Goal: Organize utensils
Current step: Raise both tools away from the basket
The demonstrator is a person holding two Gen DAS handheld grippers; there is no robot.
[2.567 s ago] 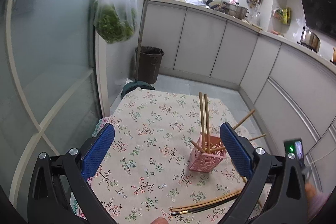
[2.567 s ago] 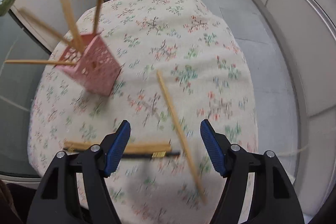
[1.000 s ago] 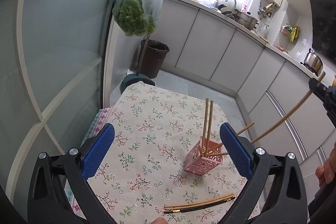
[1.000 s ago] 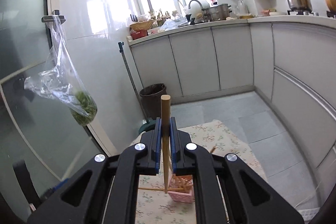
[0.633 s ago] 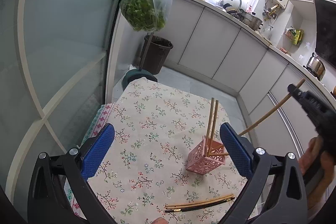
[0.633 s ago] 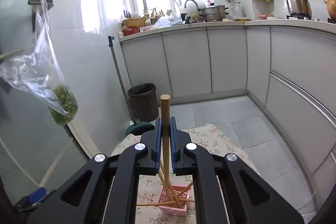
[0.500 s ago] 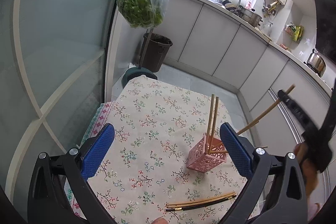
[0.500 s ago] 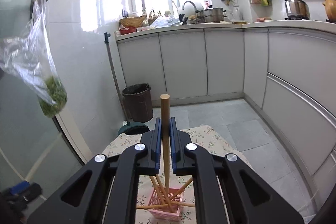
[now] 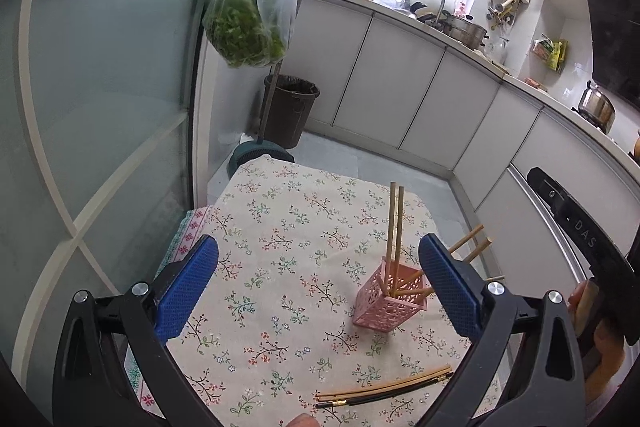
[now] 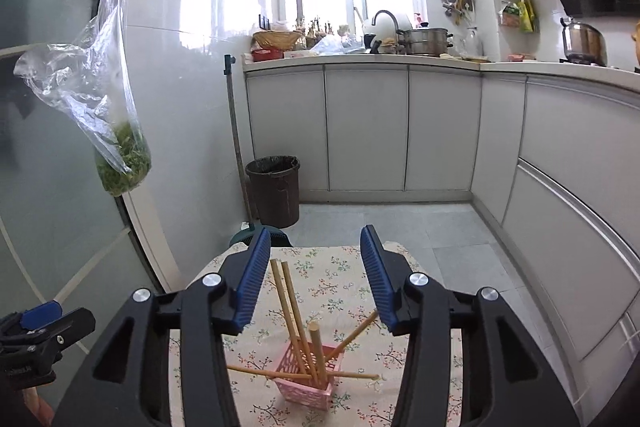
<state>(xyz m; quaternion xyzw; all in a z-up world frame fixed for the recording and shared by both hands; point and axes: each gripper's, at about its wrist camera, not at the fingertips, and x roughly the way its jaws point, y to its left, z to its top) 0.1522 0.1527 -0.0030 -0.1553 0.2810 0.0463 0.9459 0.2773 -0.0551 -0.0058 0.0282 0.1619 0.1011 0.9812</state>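
Note:
A pink perforated holder (image 9: 390,301) stands on the floral tablecloth (image 9: 280,247) and holds several wooden chopsticks (image 9: 395,223). It also shows in the right wrist view (image 10: 308,383), with chopsticks (image 10: 289,301) leaning in it. A few more chopsticks (image 9: 384,389), some black, lie flat near the front edge. My left gripper (image 9: 318,279) is open and empty, above the cloth, left of the holder. My right gripper (image 10: 312,279) is open and empty, directly above the holder.
A bag of greens (image 9: 246,23) hangs on the glass door at the left. A brown bin (image 9: 290,109) and white cabinets (image 9: 400,95) stand beyond the table. The table's far edge drops to a tiled floor (image 10: 380,223).
My right gripper has opened and let go of the chopstick it held; that chopstick now stands in the pink holder. The left gripper has stayed nearly still.

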